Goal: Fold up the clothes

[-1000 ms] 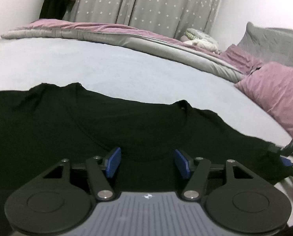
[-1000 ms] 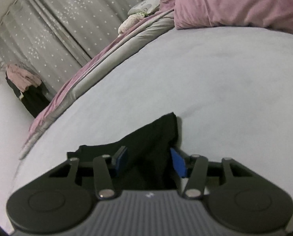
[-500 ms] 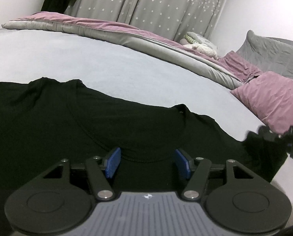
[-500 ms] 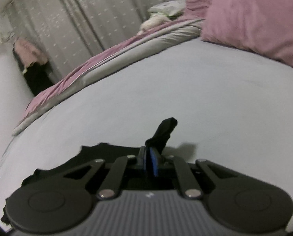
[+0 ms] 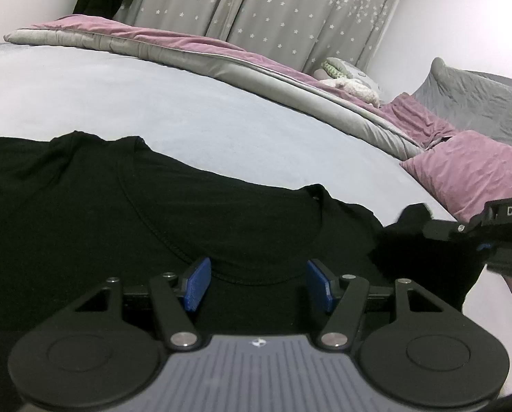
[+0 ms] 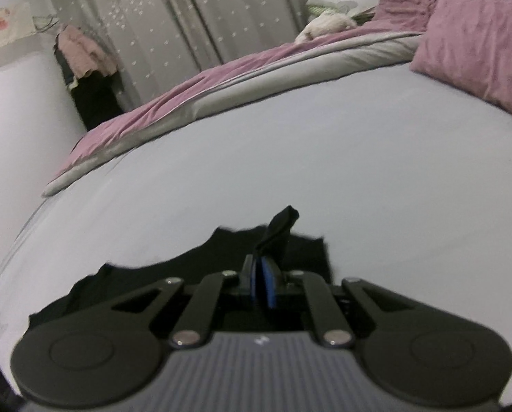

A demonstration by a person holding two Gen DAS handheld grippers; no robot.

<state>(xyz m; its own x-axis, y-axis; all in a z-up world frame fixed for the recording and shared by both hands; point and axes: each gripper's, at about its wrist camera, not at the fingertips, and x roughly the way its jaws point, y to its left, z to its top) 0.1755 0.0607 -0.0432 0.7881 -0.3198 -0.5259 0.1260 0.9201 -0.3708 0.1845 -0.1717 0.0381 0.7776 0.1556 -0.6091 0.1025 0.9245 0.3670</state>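
Note:
A black T-shirt (image 5: 125,219) lies spread on the pale bed sheet (image 5: 153,103), its neckline toward my left gripper. My left gripper (image 5: 257,283) hovers open just over the collar, blue pads apart with no cloth pinched between them. In the right wrist view my right gripper (image 6: 263,276) is shut on the shirt's sleeve (image 6: 280,230), whose tip sticks up past the pads. The rest of the black T-shirt (image 6: 173,285) hangs below it. From the left wrist view, the right gripper (image 5: 438,231) holds that sleeve lifted off the bed at the right.
A pink and grey duvet (image 5: 194,55) lies bunched along the far side of the bed. Pink pillows (image 5: 469,171) sit at the right, with a soft toy (image 5: 348,80) behind. Star-patterned curtains (image 5: 290,7) hang at the back, clothes (image 6: 84,61) beside them.
My right gripper closed on the sleeve end, then lifted it off the sheet and carried it inward over the shirt. The left gripper stayed over the collar, still open.

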